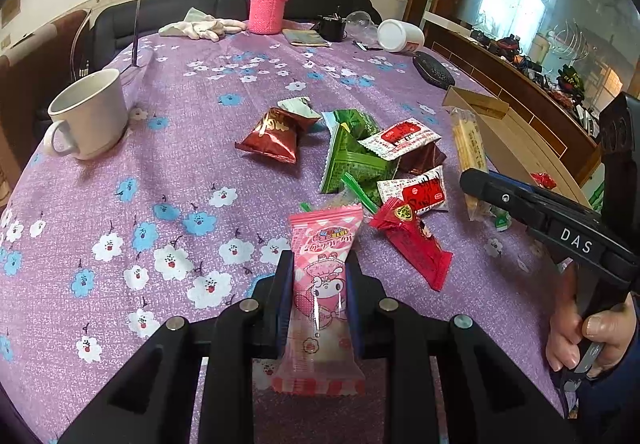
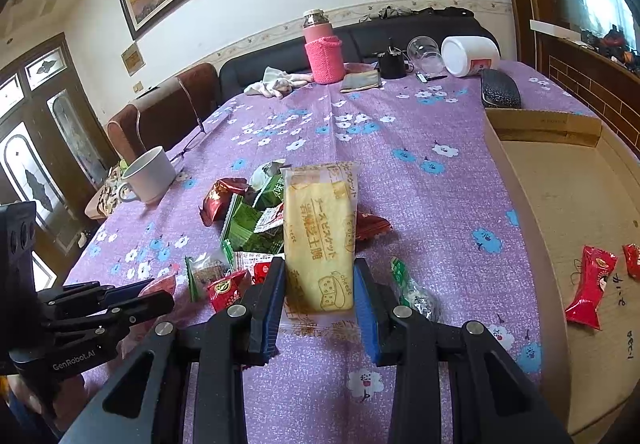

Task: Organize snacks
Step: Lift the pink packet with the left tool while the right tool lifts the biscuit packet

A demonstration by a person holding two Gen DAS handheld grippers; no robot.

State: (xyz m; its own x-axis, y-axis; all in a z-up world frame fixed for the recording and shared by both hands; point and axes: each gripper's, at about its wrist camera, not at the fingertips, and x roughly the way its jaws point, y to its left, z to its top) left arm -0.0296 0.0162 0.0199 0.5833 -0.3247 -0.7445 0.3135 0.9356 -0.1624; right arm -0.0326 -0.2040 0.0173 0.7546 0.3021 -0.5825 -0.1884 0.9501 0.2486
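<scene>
My left gripper (image 1: 320, 264) is shut on a pink cartoon-printed snack packet (image 1: 322, 244), held just above the purple flowered tablecloth (image 1: 180, 163). My right gripper (image 2: 320, 272) is shut on a long yellow cheese biscuit packet (image 2: 320, 236), which sticks up and forward from the pads. In the left wrist view the right gripper (image 1: 476, 179) comes in from the right with the yellow packet (image 1: 468, 143). A pile of green, red and white snack packets (image 1: 360, 155) lies in the middle of the table. The left gripper (image 2: 158, 294) shows low on the left in the right wrist view.
An open cardboard box (image 2: 552, 195) stands at the table's right edge with red packets (image 2: 586, 286) inside. A white mug (image 1: 88, 115) sits at the left. At the far end are a pink flask (image 1: 268, 3), a tipped white jar (image 1: 400, 35), a black case (image 1: 434, 69) and white gloves (image 1: 200, 27).
</scene>
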